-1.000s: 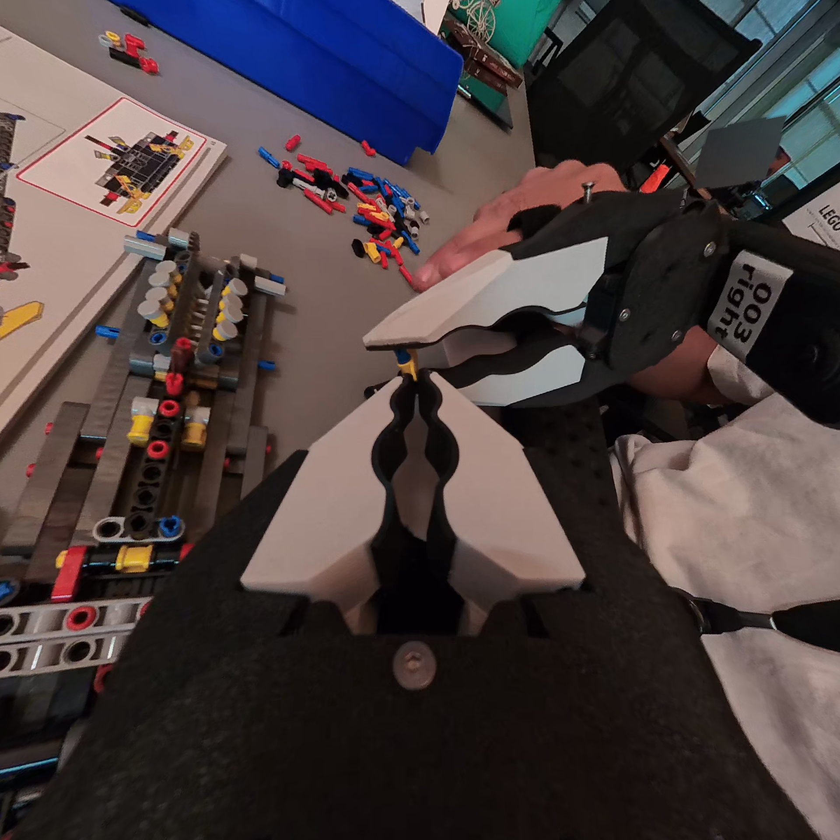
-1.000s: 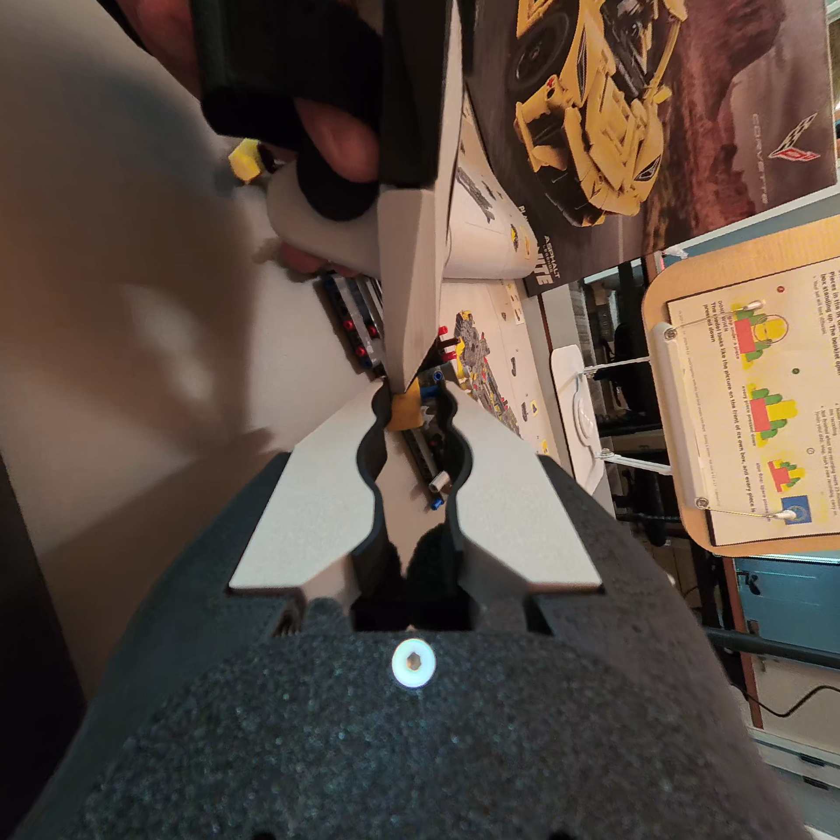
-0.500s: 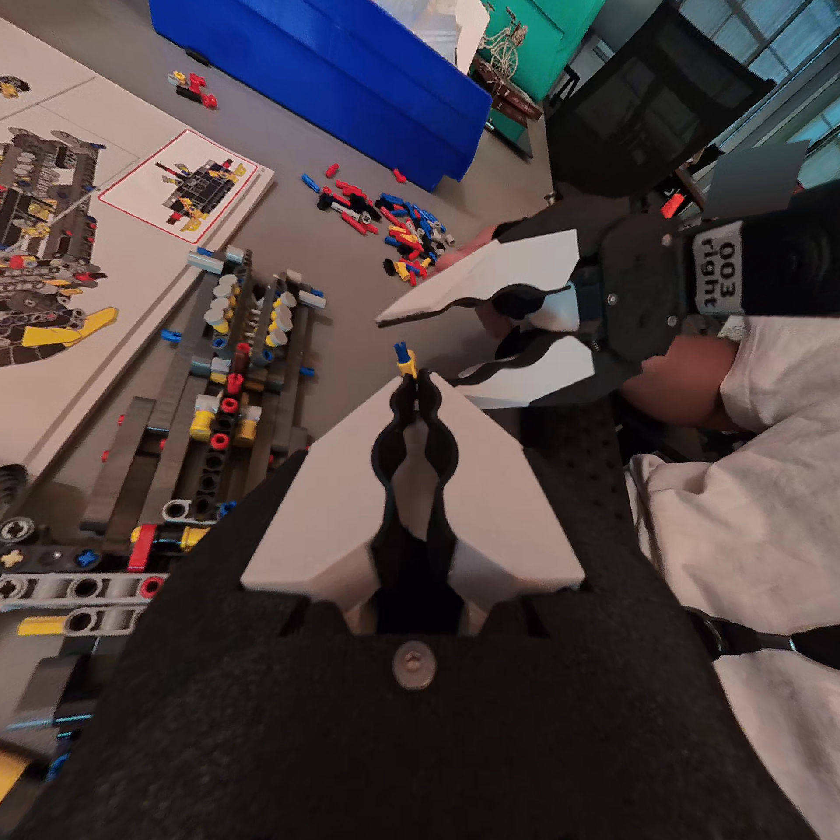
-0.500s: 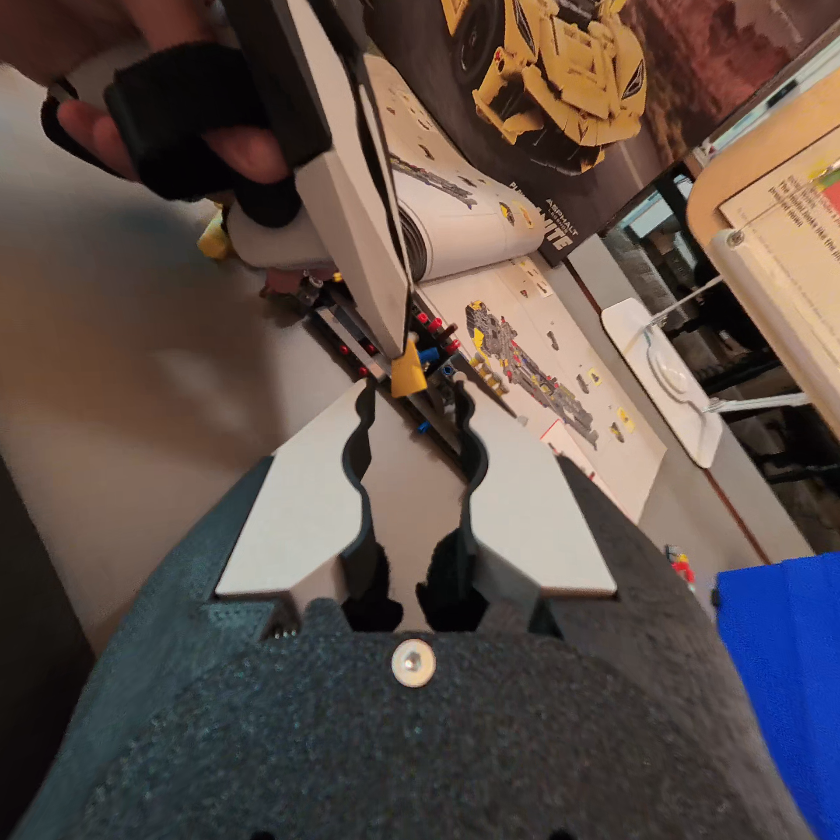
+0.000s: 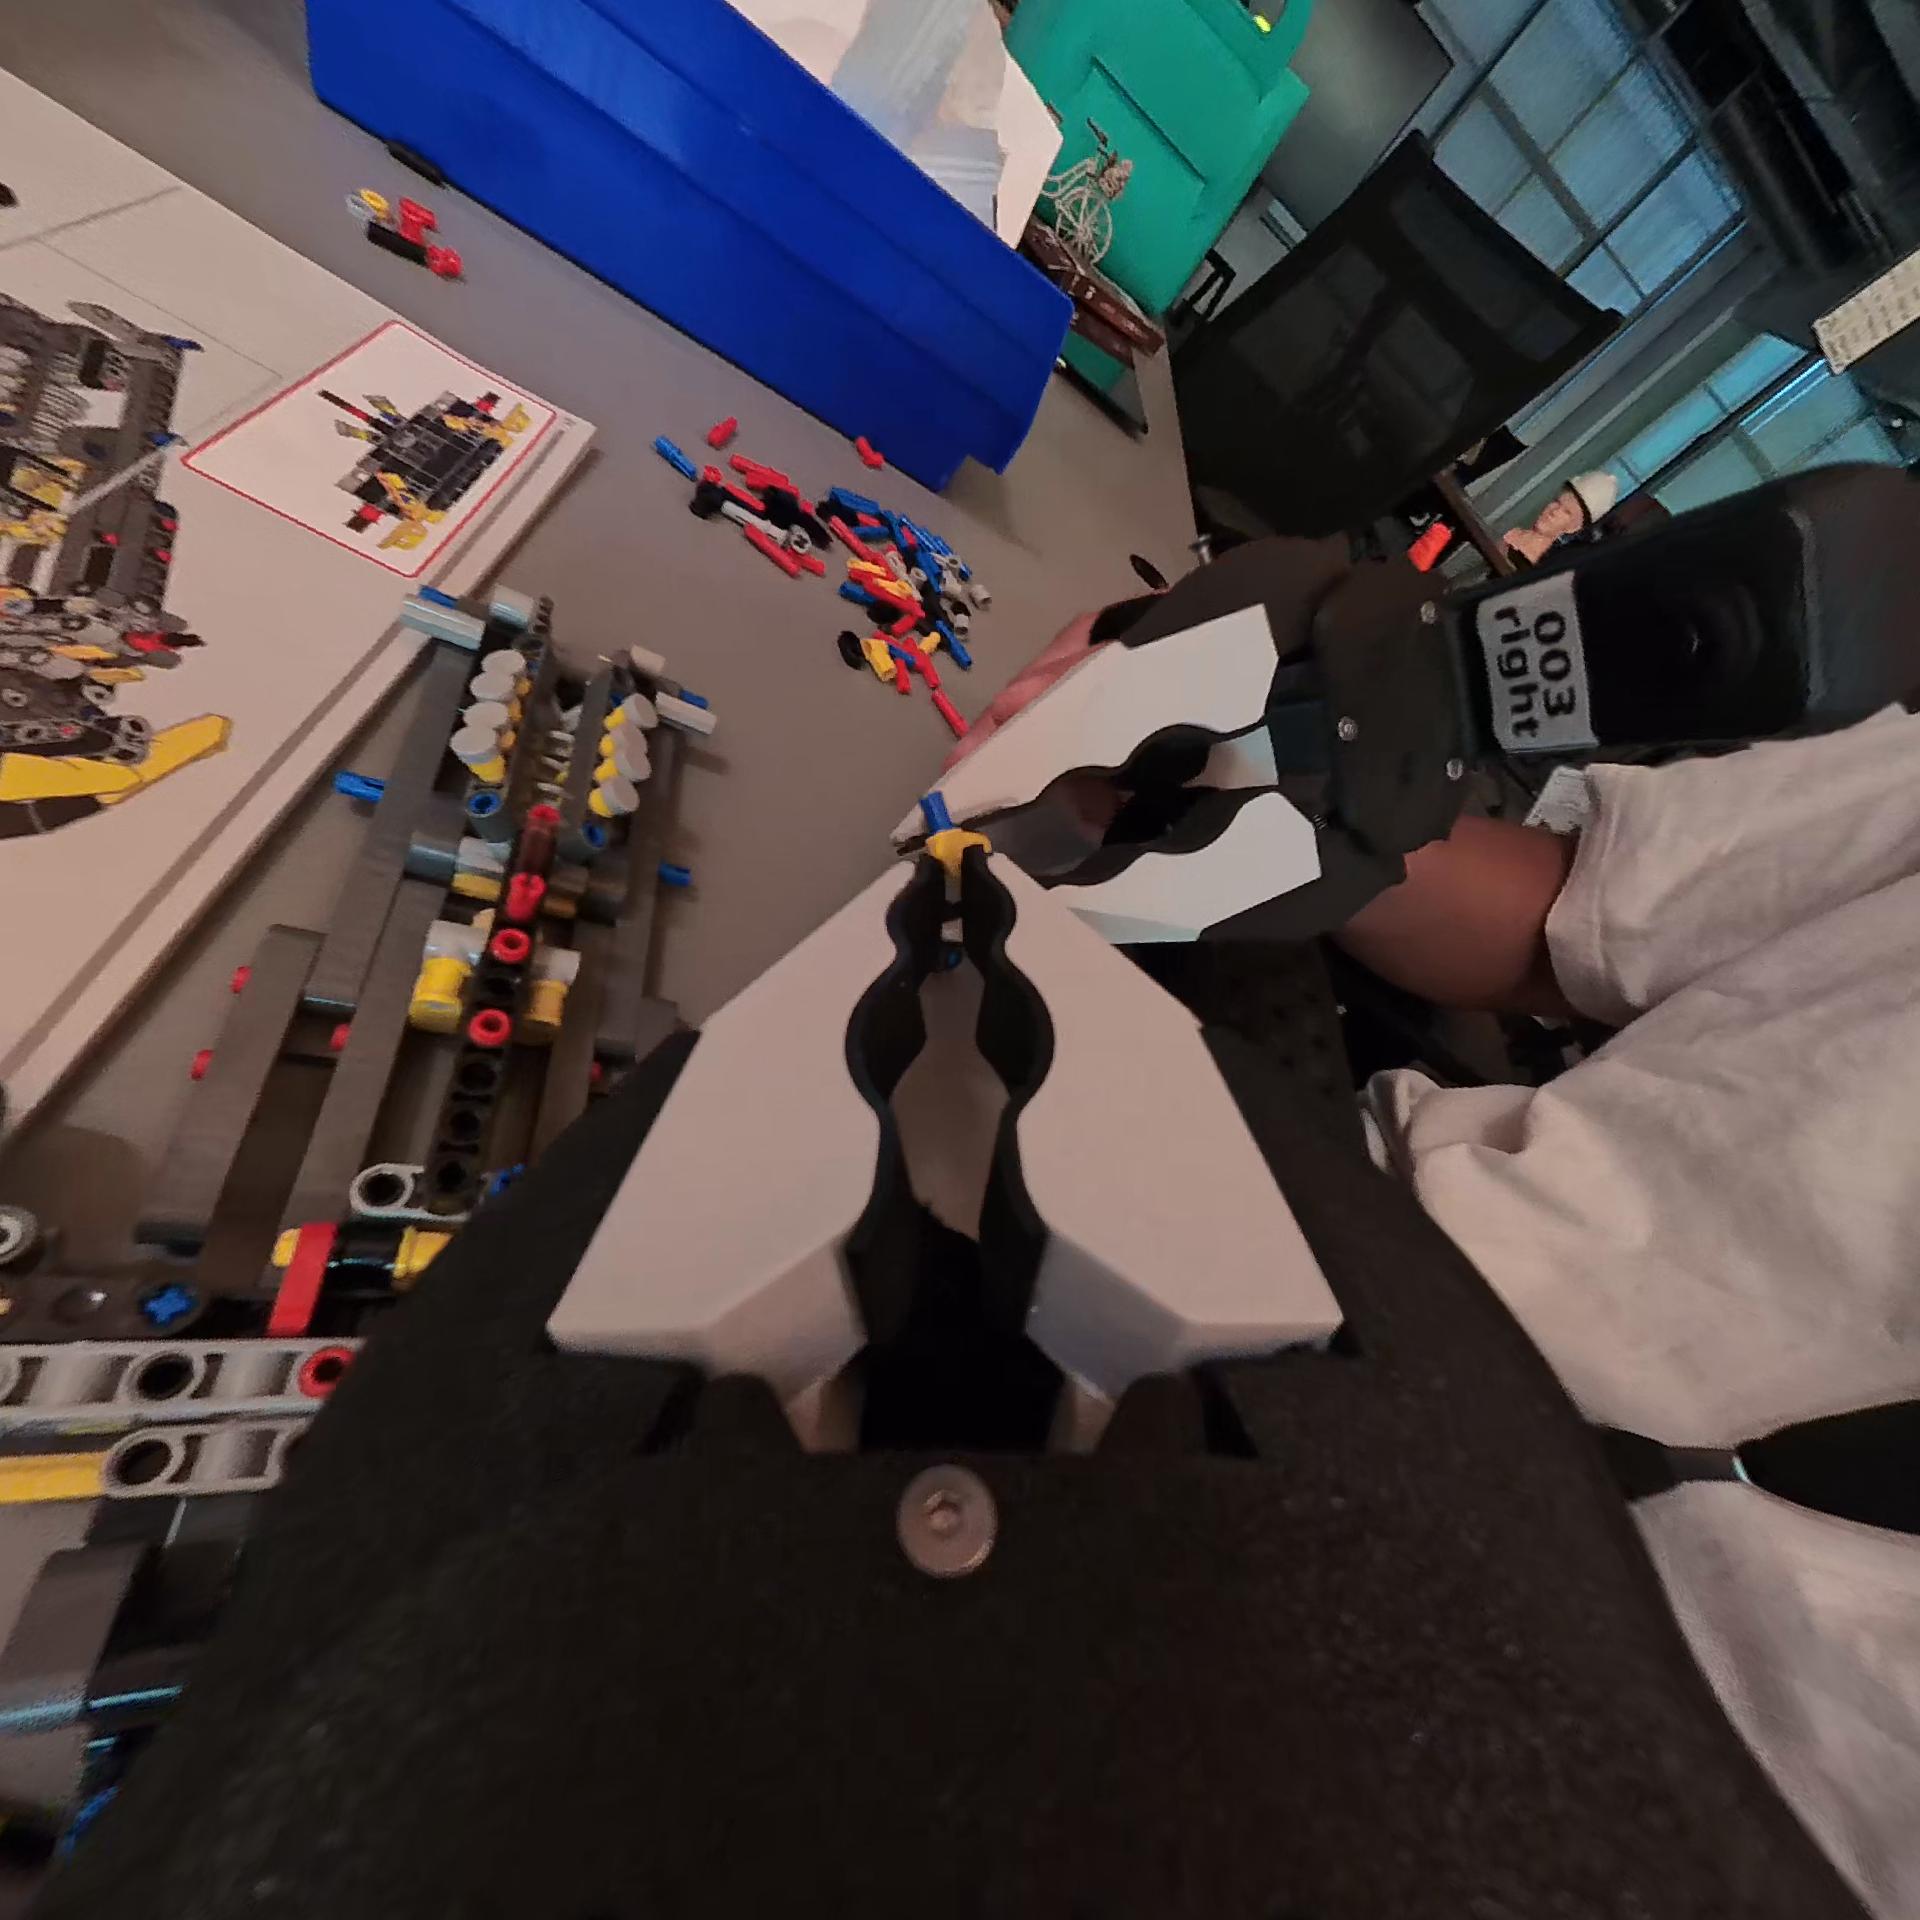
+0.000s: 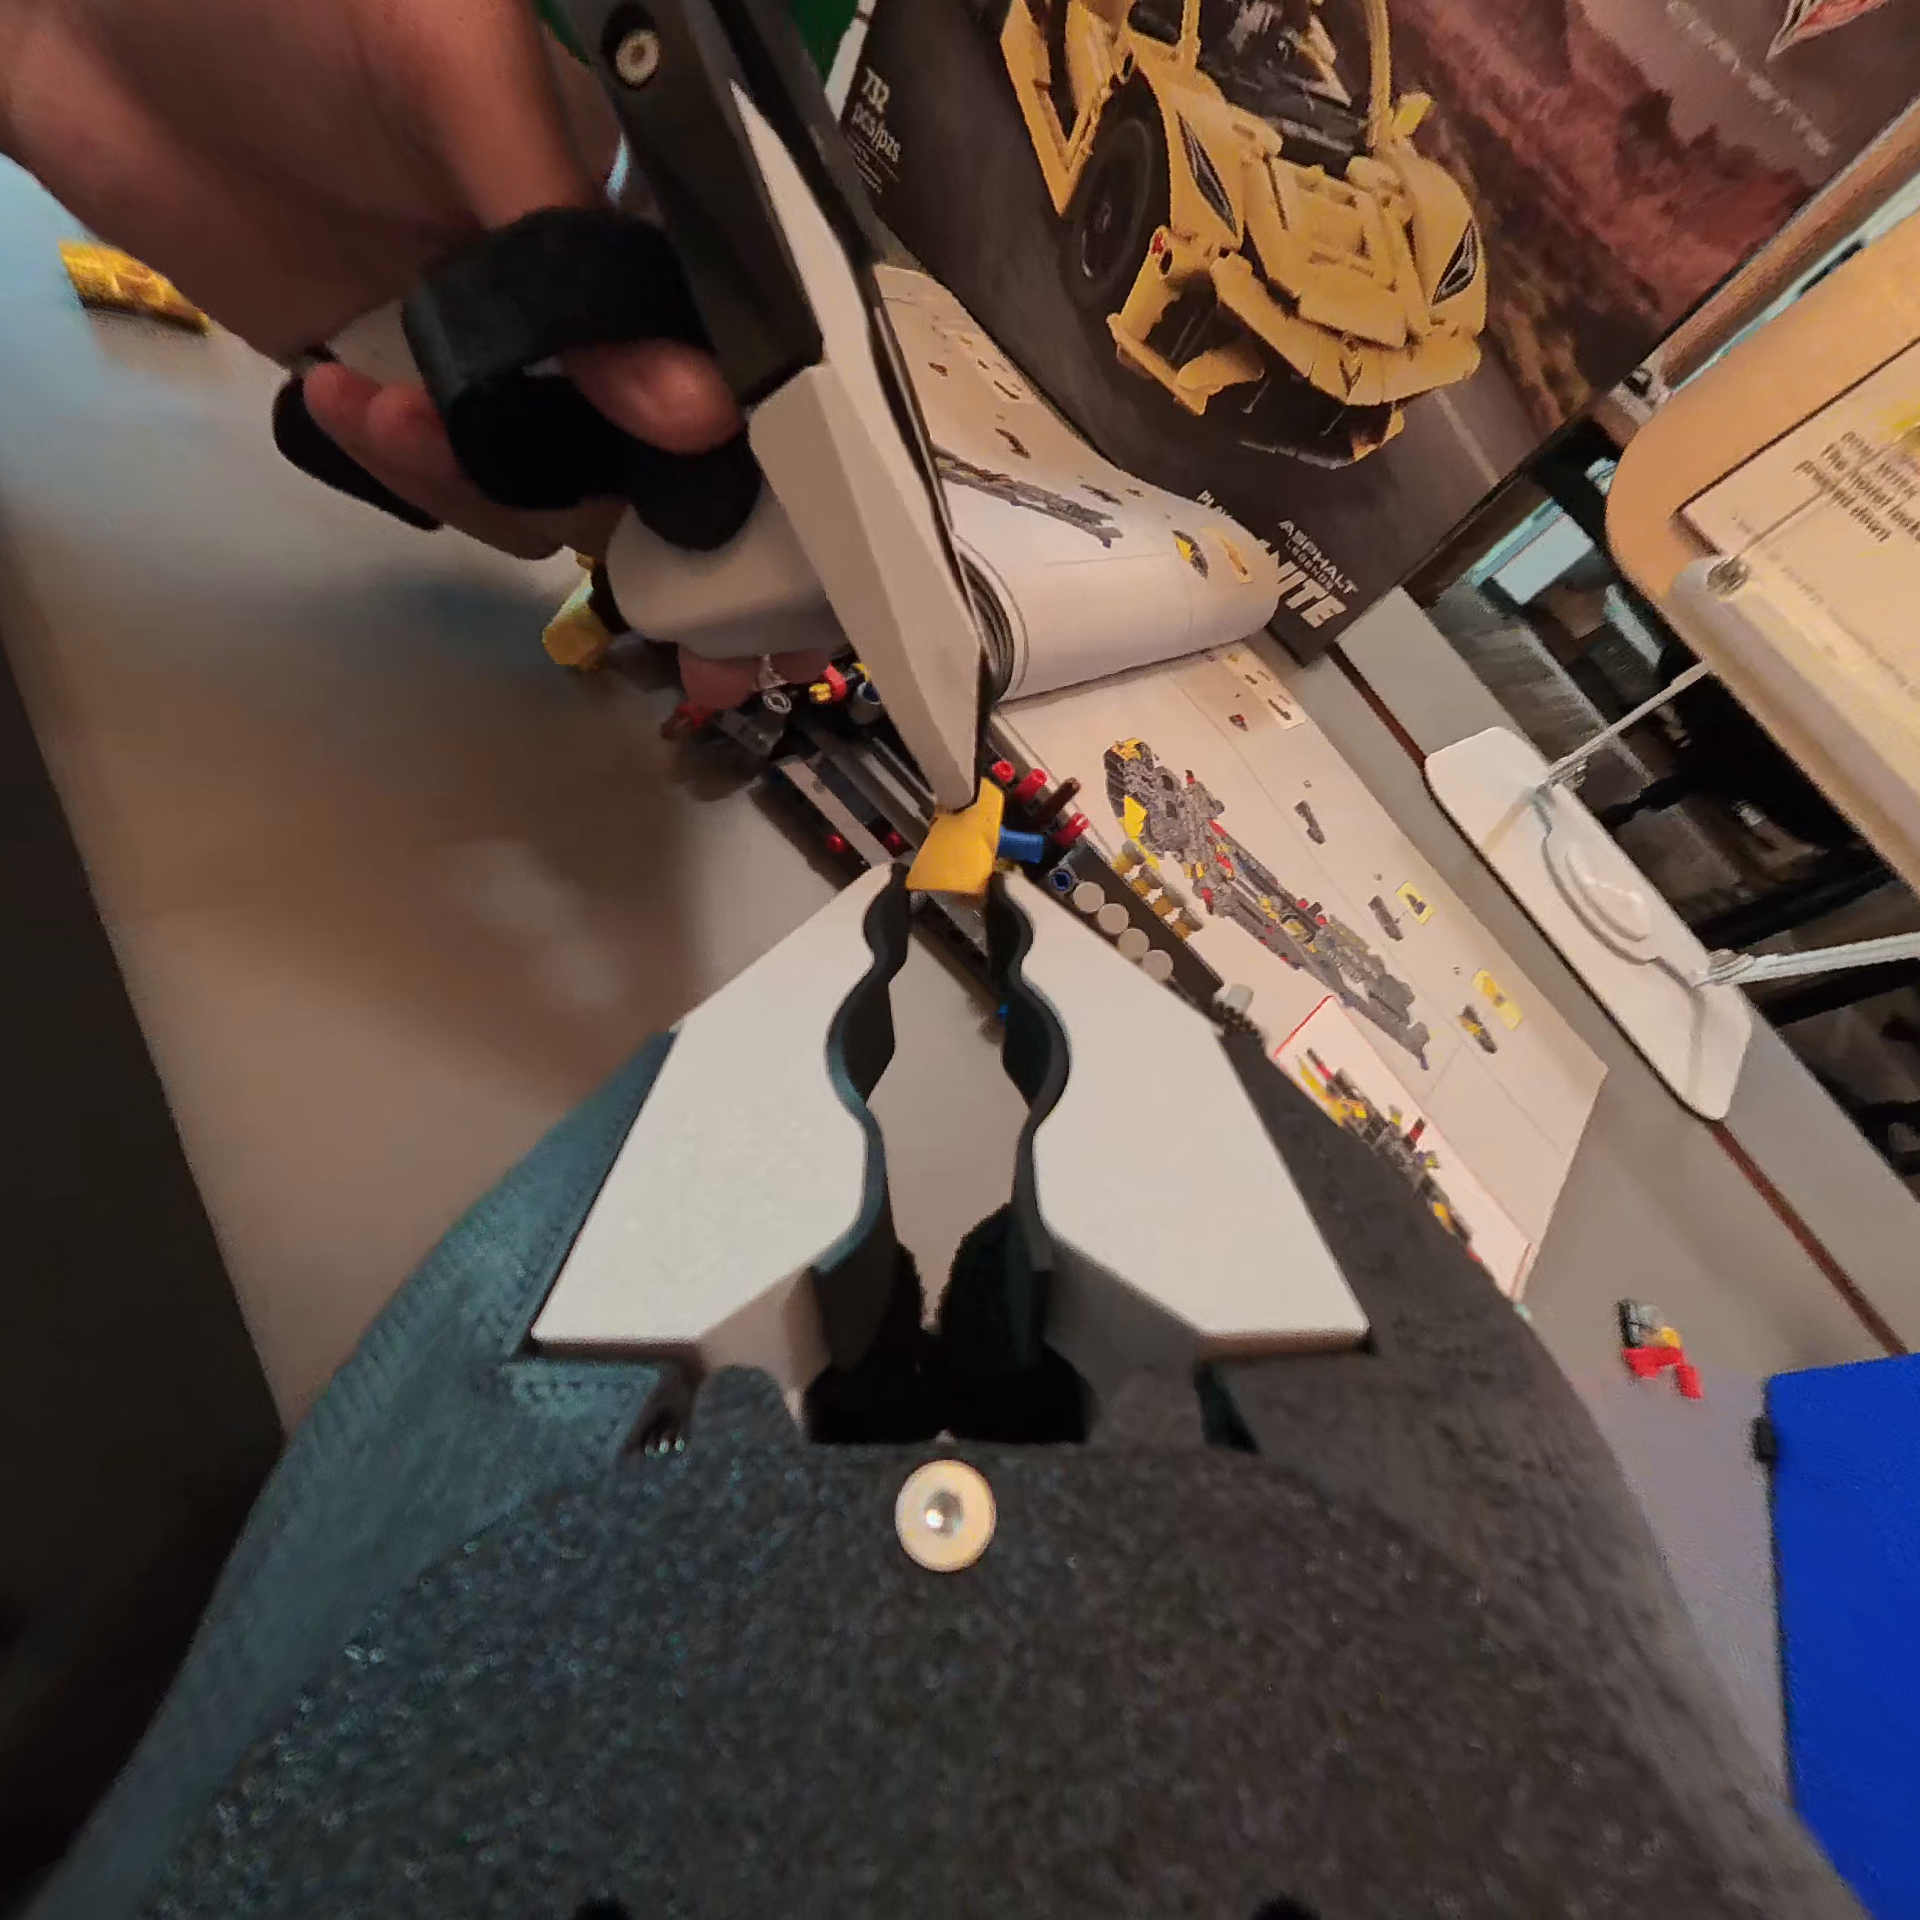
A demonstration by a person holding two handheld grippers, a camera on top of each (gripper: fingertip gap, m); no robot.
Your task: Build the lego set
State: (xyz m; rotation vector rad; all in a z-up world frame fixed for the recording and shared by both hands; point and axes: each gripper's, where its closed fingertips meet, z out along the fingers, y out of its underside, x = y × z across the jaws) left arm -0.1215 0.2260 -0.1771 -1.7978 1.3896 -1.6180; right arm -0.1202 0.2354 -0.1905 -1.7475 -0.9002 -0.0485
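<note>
Yellow plastic is the centre of things: a small yellow connector [image 5: 951, 847] with a blue pin [image 5: 934, 805] standing out of its far end sits clenched in the tips of the left gripper [image 5: 948, 868], held in the air above the table [image 5: 727, 665] and just to the right of the half-built chassis [image 5: 499, 935]. The right gripper [image 6: 945, 894] comes at that connector from the right, its jaws closed to a narrow gap around the piece; whether they already press on it I cannot tell. The pin's long axis runs on ahead along the left gripper's fingers, so it lies crosswise to the right gripper's fingers, and the right one is placed to take or push the pin from the side. The left holds the piece; the right is the working hand.

Right of the chassis lies a heap of loose pins [image 5: 883, 582], left of it the open instruction booklet [image 5: 260, 582]. Beyond it stand the set's box with a yellow sports car [image 6: 1299, 208] and a blue bin [image 5: 675, 177]. The right gripper carries a printed label; the box bears branding.
</note>
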